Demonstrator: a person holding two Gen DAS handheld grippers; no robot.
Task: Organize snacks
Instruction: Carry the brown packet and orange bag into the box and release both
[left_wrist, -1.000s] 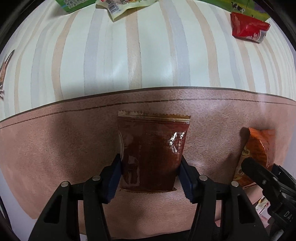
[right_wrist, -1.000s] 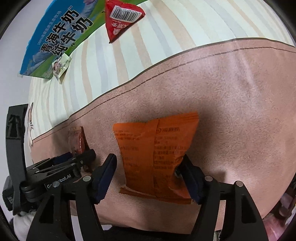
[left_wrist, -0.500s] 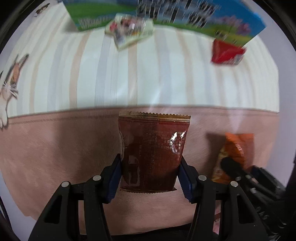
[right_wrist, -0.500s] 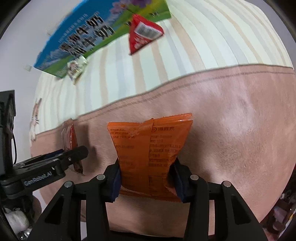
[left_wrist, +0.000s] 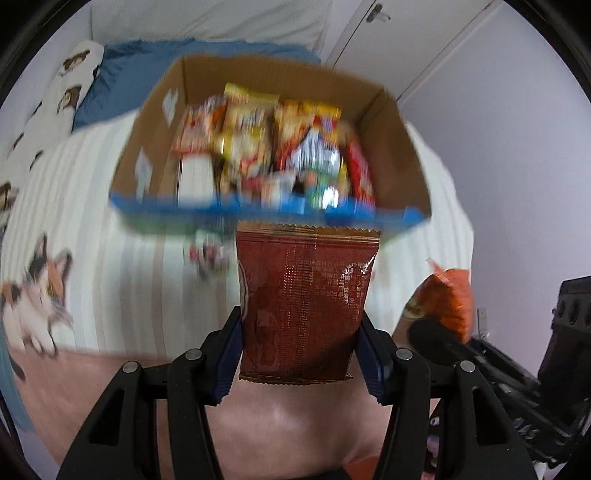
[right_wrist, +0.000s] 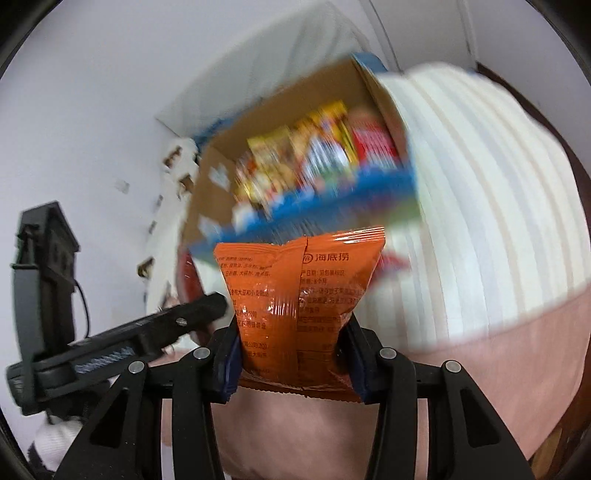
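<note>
Left claw (left_wrist: 301, 354) clamps the lower part of a dark red snack packet (left_wrist: 304, 295), held upright off the bed (left_wrist: 110, 273). Right claw (right_wrist: 293, 356), its jaws having just closed, grips an orange snack packet (right_wrist: 295, 295) the same way. Beyond both, farther on the striped bedcover, stands an open cardboard box (left_wrist: 388, 147) filled with blurred snacks (left_wrist: 266, 147).

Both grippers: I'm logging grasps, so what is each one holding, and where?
Left gripper pinches the dark red packet by its lower side edges; right gripper pinches the orange packet likewise.
</note>
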